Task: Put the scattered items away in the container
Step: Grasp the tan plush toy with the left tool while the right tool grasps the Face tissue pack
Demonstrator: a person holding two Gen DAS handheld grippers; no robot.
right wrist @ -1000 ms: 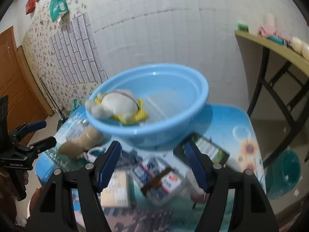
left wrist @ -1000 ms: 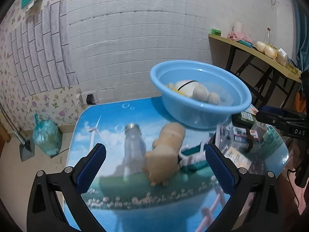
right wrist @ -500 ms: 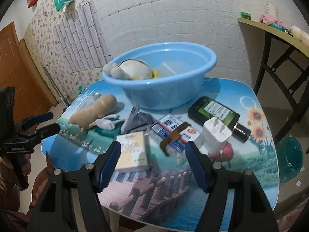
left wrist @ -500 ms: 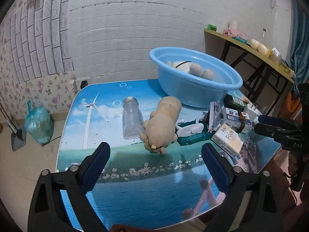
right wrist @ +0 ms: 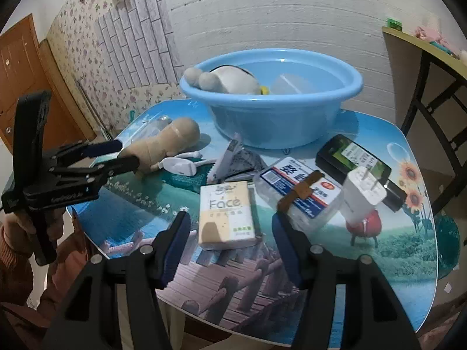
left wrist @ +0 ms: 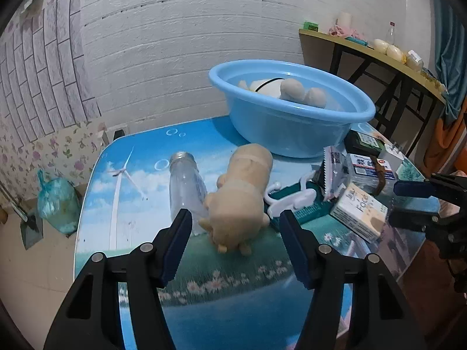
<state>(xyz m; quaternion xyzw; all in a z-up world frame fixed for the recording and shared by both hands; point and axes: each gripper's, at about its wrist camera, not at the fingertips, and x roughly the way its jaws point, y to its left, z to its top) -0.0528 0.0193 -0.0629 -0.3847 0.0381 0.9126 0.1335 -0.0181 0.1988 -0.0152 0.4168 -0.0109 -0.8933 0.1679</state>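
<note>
I have the tan plush toy lying on the table just ahead of my left gripper, its long axis running away from me toward the blue basin, paws end nearest and framed by the two fingers. Those jaws have just been closing but stand partly open, pads clear of the plush and holding nothing. A clear bottle lies alongside the toy on its left, parallel and nearly touching it, so I judge the left finger must slip between the two. My right gripper, jaws also just narrowed yet open and empty, sits over the near end of the tissue pack printed "Face", whose long axis likewise points toward the basin; the right hand is plainly the nearer one for it. Beyond lie a clear box with a blue-and-white label in Chinese characters I cannot read, a white plug adapter and a dark green-labelled box. Another stuffed toy is already inside the basin.
</note>
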